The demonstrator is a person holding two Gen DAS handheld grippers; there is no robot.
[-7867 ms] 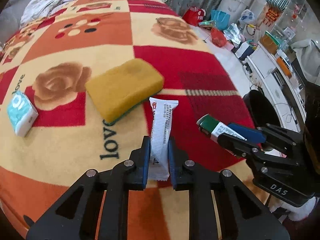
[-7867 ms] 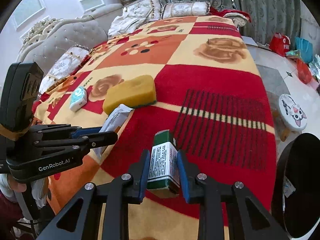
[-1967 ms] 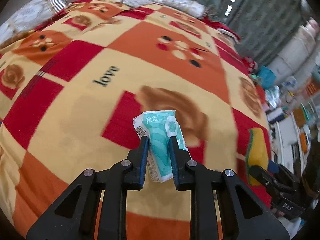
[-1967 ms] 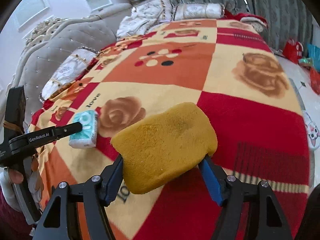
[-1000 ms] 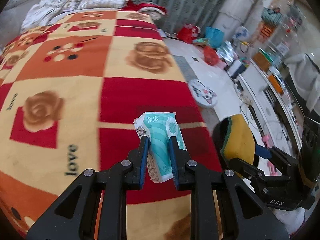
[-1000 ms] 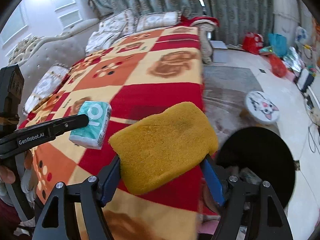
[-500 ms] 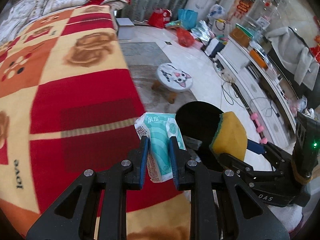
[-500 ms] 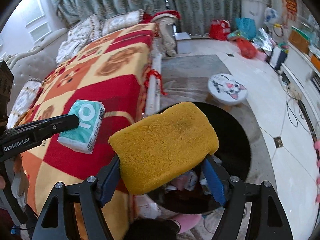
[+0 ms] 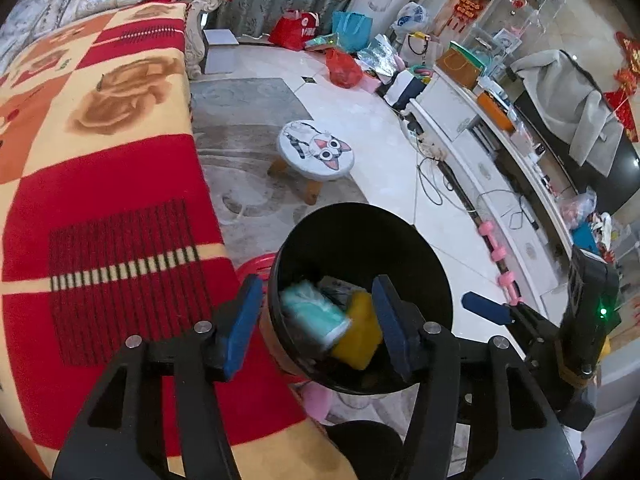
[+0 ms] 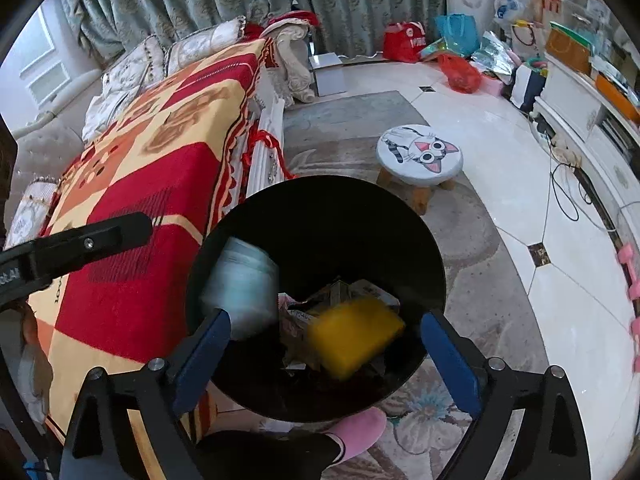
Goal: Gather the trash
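A black round trash bin (image 9: 400,232) (image 10: 304,200) stands on the floor beside the bed. A teal tissue pack (image 9: 314,314) (image 10: 242,284) and a yellow sponge (image 9: 358,336) (image 10: 354,334) are blurred inside the bin's mouth, above crumpled wrappers (image 10: 340,292). My left gripper (image 9: 316,326) is open and empty above the bin's near rim. My right gripper (image 10: 326,350) is open and empty above the bin. It also shows in the left wrist view (image 9: 486,308), to the right of the bin.
The red, orange and yellow blanket (image 9: 100,184) (image 10: 160,168) covers the bed left of the bin. A white cat-face stool (image 9: 316,150) (image 10: 420,154) stands beyond the bin. A pink slipper (image 10: 356,426) is by the bin. Bags (image 9: 344,68) and a white cabinet (image 9: 512,168) line the far side.
Both grippers have opened. The tissue pack has left my left gripper and the sponge has left my right gripper. Both are now dropping into the bin.
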